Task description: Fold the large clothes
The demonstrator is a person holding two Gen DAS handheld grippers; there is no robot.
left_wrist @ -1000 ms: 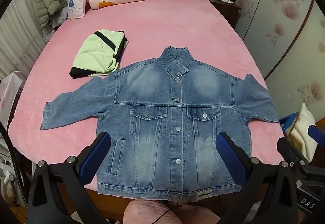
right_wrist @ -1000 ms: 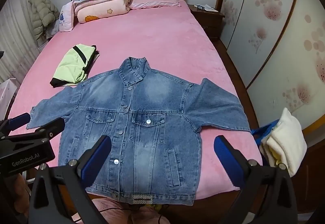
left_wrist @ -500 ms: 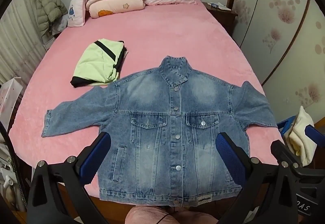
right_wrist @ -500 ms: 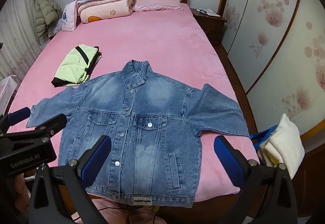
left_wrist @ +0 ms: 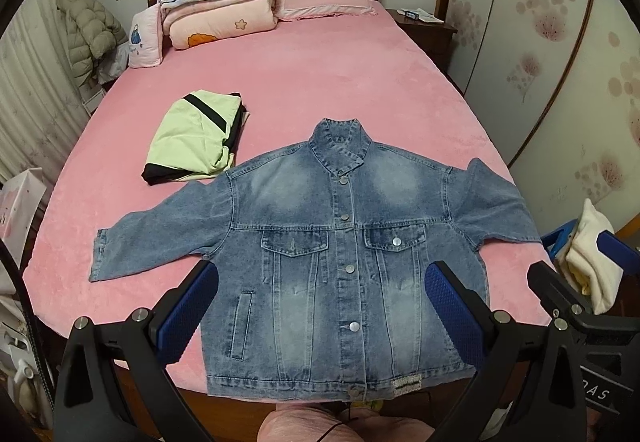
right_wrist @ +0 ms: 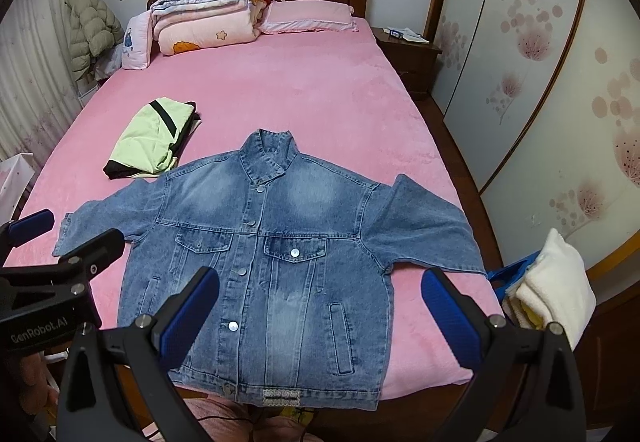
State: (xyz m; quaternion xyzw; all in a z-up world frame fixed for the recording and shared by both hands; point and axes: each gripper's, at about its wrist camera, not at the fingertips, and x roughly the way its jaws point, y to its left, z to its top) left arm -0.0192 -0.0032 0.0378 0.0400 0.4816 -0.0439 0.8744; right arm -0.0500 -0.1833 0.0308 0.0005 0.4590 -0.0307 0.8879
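- The denim jacket point(left_wrist: 344, 258) lies flat, front up and buttoned, sleeves spread, at the near end of the pink bed point(left_wrist: 320, 81); its hem overhangs the edge. No fold is made yet.
- The left gripper point(left_wrist: 320, 318) and right gripper point(right_wrist: 320, 318) hover above it, jaws wide apart, holding nothing.
- A folded green garment point(left_wrist: 196, 141) rests just beside the left shoulder; stacked quilts point(left_wrist: 218, 9) sit well apart. Nothing obstructs the sleeves.
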